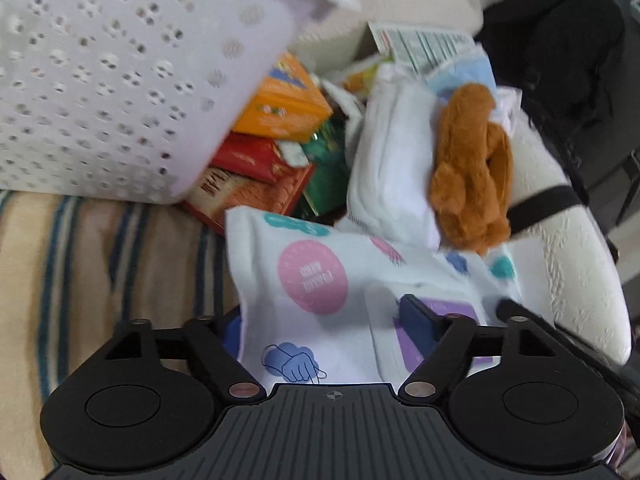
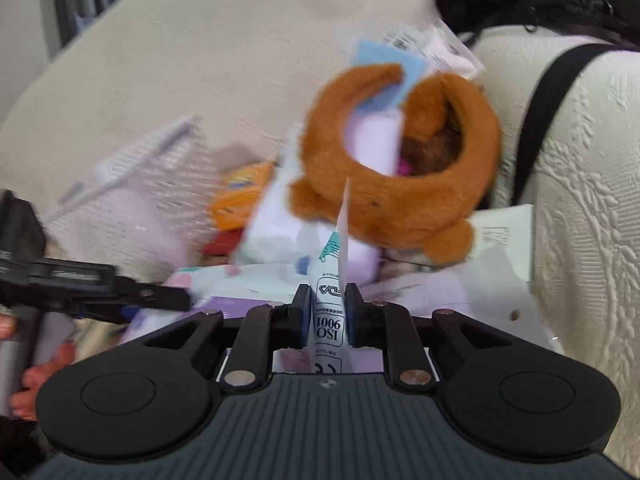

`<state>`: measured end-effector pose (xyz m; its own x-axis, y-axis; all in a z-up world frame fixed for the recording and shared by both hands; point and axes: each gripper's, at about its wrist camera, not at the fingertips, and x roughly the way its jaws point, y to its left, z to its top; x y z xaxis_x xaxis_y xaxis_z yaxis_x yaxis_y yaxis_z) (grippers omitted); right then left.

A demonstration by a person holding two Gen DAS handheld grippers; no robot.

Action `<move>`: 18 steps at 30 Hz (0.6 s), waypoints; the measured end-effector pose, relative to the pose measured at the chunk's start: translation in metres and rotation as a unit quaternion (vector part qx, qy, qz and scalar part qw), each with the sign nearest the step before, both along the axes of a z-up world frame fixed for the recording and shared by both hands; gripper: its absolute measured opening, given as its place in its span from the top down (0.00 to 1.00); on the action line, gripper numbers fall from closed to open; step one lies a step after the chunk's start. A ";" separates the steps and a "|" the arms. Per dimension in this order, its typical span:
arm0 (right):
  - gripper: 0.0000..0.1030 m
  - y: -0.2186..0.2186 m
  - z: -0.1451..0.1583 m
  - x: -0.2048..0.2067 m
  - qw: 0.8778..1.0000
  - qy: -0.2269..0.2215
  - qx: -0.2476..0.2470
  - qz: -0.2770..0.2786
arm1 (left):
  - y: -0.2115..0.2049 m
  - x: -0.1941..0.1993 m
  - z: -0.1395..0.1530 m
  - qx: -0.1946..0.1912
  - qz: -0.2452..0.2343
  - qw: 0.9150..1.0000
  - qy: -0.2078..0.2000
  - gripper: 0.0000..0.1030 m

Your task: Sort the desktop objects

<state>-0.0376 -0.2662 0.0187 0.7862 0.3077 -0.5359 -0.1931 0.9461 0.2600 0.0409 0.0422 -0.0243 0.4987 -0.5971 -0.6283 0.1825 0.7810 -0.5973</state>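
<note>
A white wipes packet with pink and blue dots [image 1: 320,276] lies in front of my left gripper [image 1: 320,320], whose fingers stand wide apart around its near edge. My right gripper [image 2: 328,312] is shut on an edge of that printed white packet [image 2: 330,320], which stands upright between the pads. A brown plush headband [image 1: 472,168] rests on a white soft pack [image 1: 392,160]; it also shows in the right wrist view [image 2: 400,168]. Orange [image 1: 284,100] and red [image 1: 256,176] boxes lie in the pile. The left gripper shows at the left of the right wrist view [image 2: 160,300].
A white perforated basket [image 1: 120,72] lies tipped at the upper left, over the boxes. A striped cloth [image 1: 100,272] covers the near left. A cream textured sofa arm [image 2: 580,200] with a black strap [image 2: 540,112] is on the right. Papers [image 1: 424,44] lie behind.
</note>
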 end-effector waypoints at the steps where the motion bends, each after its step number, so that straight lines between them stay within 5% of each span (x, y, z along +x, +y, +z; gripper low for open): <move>1: 0.82 0.001 0.004 -0.005 1.000 -0.004 -0.001 0.001 | 0.002 -0.003 0.004 -0.004 0.003 1.000 -0.003 0.25; 7: 0.81 -0.009 0.024 -0.018 1.000 -0.007 0.022 -0.014 | -0.007 -0.022 0.035 0.020 -0.007 0.999 -0.037 0.38; 18: 0.81 0.001 0.080 -0.017 0.997 -0.057 0.041 -0.014 | 0.002 -0.026 0.106 0.040 0.012 0.995 -0.094 0.38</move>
<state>-0.0549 -0.2656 0.0988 0.8497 0.3240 -0.4159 -0.2001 0.9281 0.3141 0.0145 0.0444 0.0821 0.6261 -0.5351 -0.5671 0.2660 0.8303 -0.4898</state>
